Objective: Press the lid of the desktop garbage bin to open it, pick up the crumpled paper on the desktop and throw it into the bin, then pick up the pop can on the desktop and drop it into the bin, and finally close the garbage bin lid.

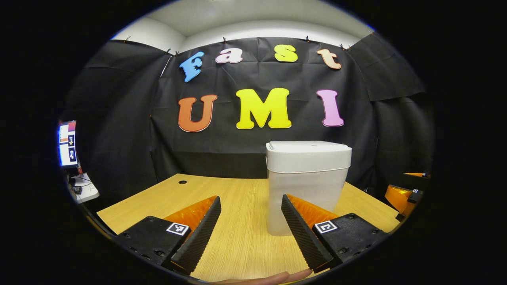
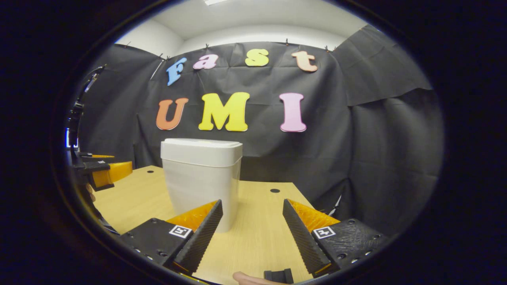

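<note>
Bin (image 1: 307, 186) lid shut | ahead, beyond both grippers' open jaws

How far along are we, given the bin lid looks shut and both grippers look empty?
Either not begun or just finished; these views cannot settle it. The bin stands on the desk with its lid closed. The left gripper and the right gripper are open, holding nothing. I can spot no paper or can.

even overhead light, sharp focus, strong fisheye bending at edges, soft shadows
</note>
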The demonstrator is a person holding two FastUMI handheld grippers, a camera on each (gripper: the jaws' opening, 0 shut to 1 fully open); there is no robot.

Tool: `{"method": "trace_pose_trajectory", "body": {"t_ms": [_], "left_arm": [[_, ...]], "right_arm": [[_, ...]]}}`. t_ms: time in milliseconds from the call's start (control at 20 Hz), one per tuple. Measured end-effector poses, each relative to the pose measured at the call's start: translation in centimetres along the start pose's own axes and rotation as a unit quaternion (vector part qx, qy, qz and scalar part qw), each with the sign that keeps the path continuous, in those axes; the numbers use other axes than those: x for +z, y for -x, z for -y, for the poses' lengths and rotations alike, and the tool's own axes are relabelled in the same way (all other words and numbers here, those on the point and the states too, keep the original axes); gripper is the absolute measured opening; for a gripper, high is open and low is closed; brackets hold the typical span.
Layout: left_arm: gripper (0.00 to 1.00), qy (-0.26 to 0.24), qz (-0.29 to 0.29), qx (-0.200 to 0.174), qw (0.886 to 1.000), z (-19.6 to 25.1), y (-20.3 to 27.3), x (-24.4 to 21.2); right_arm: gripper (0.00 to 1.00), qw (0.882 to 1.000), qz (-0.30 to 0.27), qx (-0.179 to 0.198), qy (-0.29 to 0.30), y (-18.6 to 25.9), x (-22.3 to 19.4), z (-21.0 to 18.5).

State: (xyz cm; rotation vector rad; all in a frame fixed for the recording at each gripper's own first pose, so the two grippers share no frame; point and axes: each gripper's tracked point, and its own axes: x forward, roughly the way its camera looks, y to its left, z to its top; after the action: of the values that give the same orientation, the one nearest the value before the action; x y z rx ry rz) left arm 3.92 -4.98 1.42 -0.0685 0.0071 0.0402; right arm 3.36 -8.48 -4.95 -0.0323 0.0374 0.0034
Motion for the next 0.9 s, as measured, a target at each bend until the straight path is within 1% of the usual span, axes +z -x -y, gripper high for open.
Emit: {"method": "trace_pose_trajectory", "body": {"t_ms": [50, 150, 200, 250, 450, 650, 700, 750, 800, 850, 900], "left_arm": [[0.99, -0.001, 0.002, 0.001, 1.0, -0.1, 0.1, 0.1], [0.99, 0.0, 0.006, 0.003, 1.0, -0.2, 0.1, 0.3], [0.99, 0.001, 0.006, 0.002, 1.0, -0.2, 0.1, 0.3], [0.99, 0.004, 0.007, 0.003, 1.0, -0.3, 0.1, 0.3], [0.99, 0.008, -0.003, 0.006, 1.0, -0.6, -0.1, 0.0], [0.99, 0.016, 0.004, 0.013, 1.0, -1.3, 0.4, 0.5], [0.99, 0.017, 0.006, 0.011, 1.0, -1.2, 0.3, 0.7], [0.99, 0.018, 0.006, 0.011, 1.0, -1.2, 0.2, 0.7], [0.99, 0.018, 0.005, 0.012, 1.0, -1.3, 0.2, 0.6], [0.99, 0.018, 0.004, 0.008, 1.0, -1.1, 0.2, 0.6], [0.99, 0.018, 0.002, 0.004, 1.0, -0.9, 0.1, 0.4]], "right_arm": [[0.98, 1.0, 0.002, 0.0, 0.003, 0.0, 0.2, 0.0], [0.95, 1.0, 0.007, -0.001, 0.013, -0.1, 0.5, -0.3], [0.97, 1.0, 0.008, -0.002, 0.017, -0.2, 0.5, -0.3], [0.95, 1.0, 0.007, -0.002, 0.017, -0.3, 0.6, -0.4], [0.95, 1.0, 0.013, 0.0, 0.0, -0.4, 1.0, -0.3], [0.95, 1.0, 0.01, -0.006, 0.003, -0.7, 1.0, -0.2], [0.98, 1.0, 0.012, -0.005, 0.002, -0.7, 1.1, -0.4], [0.95, 1.0, 0.017, -0.006, 0.001, -0.6, 1.2, -0.4], [0.95, 1.0, 0.017, -0.006, 0.003, -0.6, 1.0, -0.6], [0.95, 1.0, 0.015, -0.006, 0.005, -0.5, 0.9, -0.6], [0.97, 1.0, 0.012, -0.005, 0.009, -0.6, 0.7, -0.8]]}}
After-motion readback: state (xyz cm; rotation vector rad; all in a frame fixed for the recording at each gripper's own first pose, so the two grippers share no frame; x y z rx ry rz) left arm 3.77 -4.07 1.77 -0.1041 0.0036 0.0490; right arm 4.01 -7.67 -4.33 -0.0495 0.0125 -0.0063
